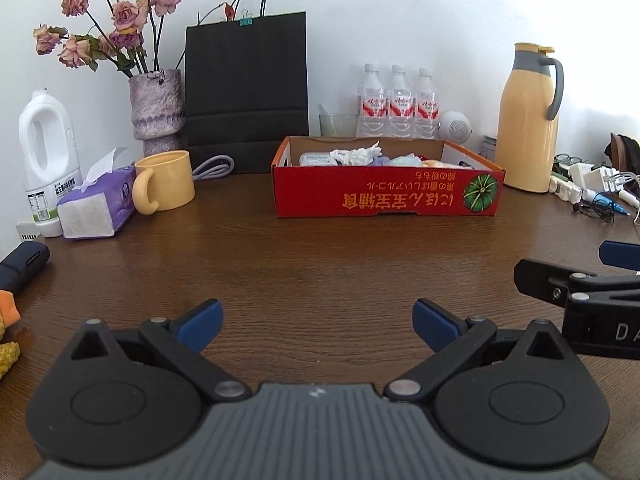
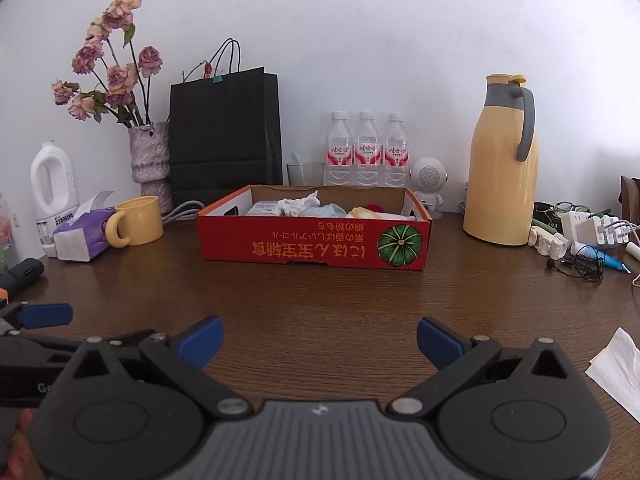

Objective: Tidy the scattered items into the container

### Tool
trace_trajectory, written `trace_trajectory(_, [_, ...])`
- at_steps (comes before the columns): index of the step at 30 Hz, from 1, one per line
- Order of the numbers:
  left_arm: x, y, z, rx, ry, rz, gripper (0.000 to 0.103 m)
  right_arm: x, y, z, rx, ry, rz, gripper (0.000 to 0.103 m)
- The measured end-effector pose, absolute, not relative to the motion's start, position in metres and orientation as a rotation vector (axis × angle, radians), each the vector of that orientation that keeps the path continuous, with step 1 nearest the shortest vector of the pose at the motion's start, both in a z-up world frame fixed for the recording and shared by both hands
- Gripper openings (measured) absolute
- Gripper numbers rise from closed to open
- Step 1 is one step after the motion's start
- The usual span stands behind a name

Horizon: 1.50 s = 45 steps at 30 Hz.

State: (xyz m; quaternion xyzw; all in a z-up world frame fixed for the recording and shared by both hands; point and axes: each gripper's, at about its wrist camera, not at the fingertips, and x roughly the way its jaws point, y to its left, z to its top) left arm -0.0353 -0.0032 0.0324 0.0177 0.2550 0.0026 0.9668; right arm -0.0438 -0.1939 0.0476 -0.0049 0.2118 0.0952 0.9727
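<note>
Both grippers hover empty before the nearly filled red box.

The red cardboard box (image 2: 316,244) sits mid-tabletop (image 2: 320,304), already holding crumpled tissue and soft packets. A white tissue (image 2: 618,372) lies loose at the right edge: light, limp, best pinched at a raised fold. Left gripper (image 1: 318,324) and right gripper (image 2: 320,340) both hold their fingers apart, grasping nothing. Mug (image 2: 138,220), thermos (image 2: 502,164) and cables (image 2: 580,266) flank the box without blocking it.

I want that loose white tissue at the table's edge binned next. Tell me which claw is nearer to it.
Right. The white tissue lies just off the right claw, on its outer side. The left claw sits further left, beyond the right one, and its camera does not show the tissue.
</note>
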Motion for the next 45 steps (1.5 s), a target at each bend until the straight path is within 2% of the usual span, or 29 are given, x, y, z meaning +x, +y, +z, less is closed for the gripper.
trace_trajectory(12, [0.021,-0.005,0.007,0.064,0.715,0.002,0.103,0.020,-0.197,0.015,0.049,0.658,0.178,0.103])
trace_trajectory(19, [0.021,-0.002,0.003,0.022,0.736,0.000,0.103,0.034,-0.202,0.005,0.031,0.717,0.151,0.103])
trace_trajectory(24, [0.017,-0.003,0.001,0.021,0.714,0.004,0.103,0.030,-0.193,0.002,-0.038,0.711,0.138,0.103])
trace_trajectory(45, [0.013,-0.003,0.001,0.013,0.703,0.007,0.103,0.028,-0.196,0.001,-0.034,0.704,0.136,0.103])
